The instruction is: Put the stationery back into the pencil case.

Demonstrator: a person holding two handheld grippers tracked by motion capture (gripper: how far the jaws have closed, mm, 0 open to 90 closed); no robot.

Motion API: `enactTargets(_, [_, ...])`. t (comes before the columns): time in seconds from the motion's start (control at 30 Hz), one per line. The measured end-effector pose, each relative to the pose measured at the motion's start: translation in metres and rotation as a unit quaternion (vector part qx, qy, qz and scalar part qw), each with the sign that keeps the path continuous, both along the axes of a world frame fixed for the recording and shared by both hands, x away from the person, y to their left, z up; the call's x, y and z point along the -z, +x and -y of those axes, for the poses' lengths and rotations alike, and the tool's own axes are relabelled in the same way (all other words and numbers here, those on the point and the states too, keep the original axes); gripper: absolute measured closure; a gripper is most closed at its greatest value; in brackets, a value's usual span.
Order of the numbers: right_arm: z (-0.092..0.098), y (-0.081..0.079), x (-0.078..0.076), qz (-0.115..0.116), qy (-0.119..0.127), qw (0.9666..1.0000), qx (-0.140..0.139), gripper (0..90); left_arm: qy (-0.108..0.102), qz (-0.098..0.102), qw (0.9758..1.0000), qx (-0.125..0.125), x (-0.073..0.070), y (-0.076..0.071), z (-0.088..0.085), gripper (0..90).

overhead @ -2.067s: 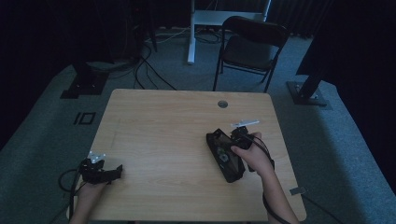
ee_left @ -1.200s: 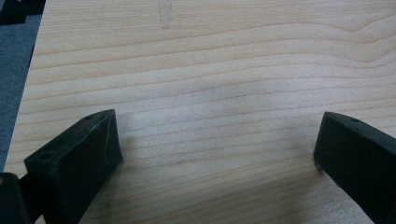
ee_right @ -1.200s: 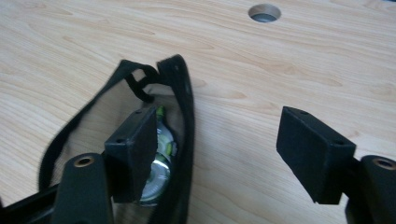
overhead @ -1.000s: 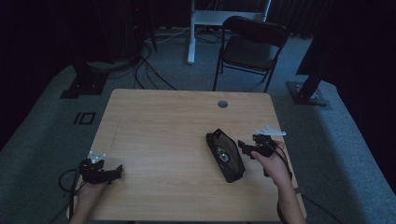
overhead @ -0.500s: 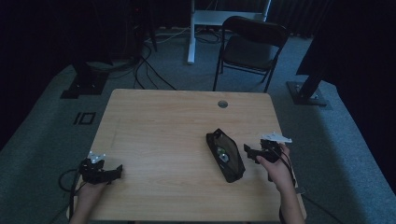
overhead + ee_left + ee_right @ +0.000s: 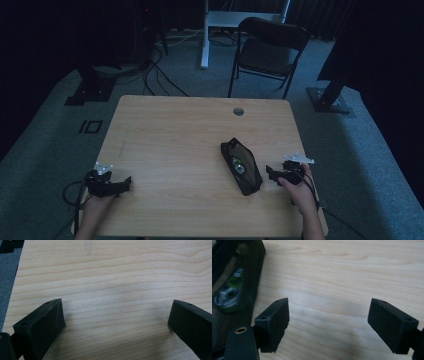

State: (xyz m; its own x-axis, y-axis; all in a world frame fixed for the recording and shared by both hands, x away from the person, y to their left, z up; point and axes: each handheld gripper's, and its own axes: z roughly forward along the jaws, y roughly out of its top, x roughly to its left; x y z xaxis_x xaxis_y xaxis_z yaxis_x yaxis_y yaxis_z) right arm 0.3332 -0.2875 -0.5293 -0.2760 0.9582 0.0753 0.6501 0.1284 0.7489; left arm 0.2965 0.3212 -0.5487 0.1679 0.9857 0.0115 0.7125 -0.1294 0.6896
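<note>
A black mesh pouch (image 6: 241, 166) lies flat on the wooden table (image 6: 175, 130), right of centre, with a green and silver item showing through its mesh (image 6: 229, 287). My right gripper (image 6: 271, 174) sits just to the right of the pouch, low over the wood and apart from it. Its jaws (image 6: 328, 315) have just been opening and stand open, with nothing but bare wood between them. My left gripper (image 6: 126, 183) rests near the table's front left corner, pointing right. It is open (image 6: 115, 315) over bare wood.
A round cable hole (image 6: 238, 111) sits near the table's far edge. A black folding chair (image 6: 270, 47) stands beyond the table, beside a white desk leg (image 6: 204, 35). Cables trail across the grey floor at the far left.
My right gripper has left the pouch, moving right and toward the near edge while sinking to the table. The pouch stays flat where it was. The left gripper has not moved.
</note>
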Motion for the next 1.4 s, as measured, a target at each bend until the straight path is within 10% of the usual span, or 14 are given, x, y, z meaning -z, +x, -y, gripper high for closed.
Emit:
enactTargets(0.57, [0.009,-0.019,0.019,-0.028,-0.046,0.9985,0.013,12.4,0.001,0.0,1.0,0.001,0.0,0.0,0.0,0.7])
enactTargets(1.4, [0.013,-0.026,0.024,-0.009,-0.035,0.9991,0.021,11.8,0.001,-0.001,1.0,0.001,0.0,0.0,0.0,0.7])
